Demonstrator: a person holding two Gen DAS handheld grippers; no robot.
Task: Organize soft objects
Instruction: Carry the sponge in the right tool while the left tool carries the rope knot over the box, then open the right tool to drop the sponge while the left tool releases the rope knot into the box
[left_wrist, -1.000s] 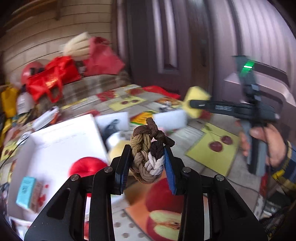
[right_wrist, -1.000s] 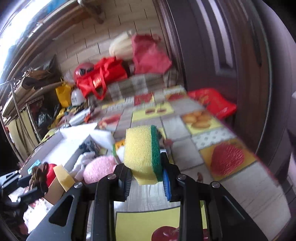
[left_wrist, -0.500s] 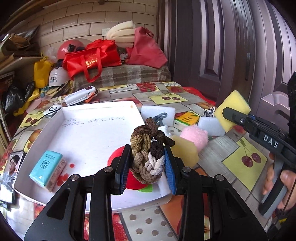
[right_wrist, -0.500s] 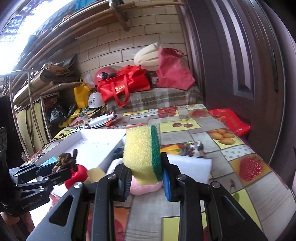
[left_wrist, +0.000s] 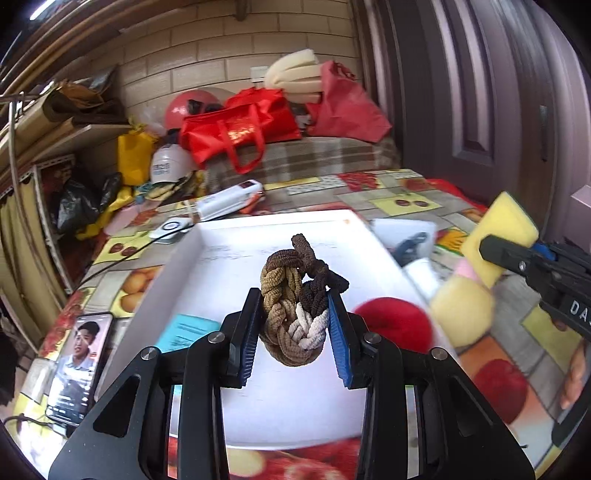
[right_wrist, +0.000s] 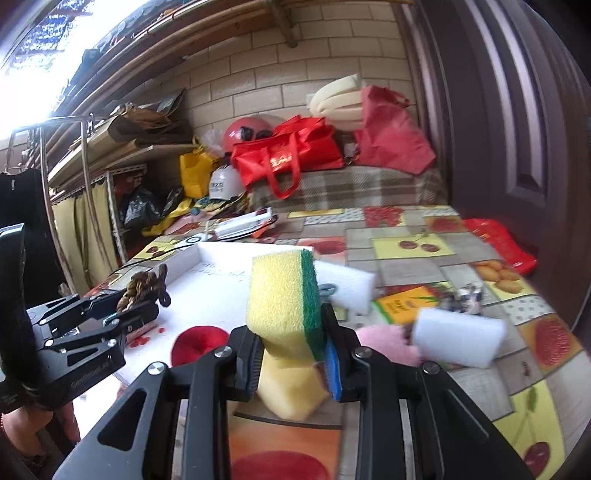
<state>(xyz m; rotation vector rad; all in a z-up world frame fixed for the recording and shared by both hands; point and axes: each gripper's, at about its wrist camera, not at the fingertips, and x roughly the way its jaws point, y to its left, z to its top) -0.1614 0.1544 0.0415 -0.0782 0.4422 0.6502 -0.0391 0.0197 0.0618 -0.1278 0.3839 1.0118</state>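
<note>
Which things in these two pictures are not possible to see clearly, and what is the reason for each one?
- Blue packet, left wrist view: half hidden behind the left gripper; print too small.
- Small patterned thing on the tablecloth, right wrist view: blurred, unidentifiable.
- Pink fluffy thing, right wrist view: partly covered by a white sponge block and the right gripper.

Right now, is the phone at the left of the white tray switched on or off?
On. The phone lies flat beside the white tray, and its screen is lit, showing a person in a video.
</note>
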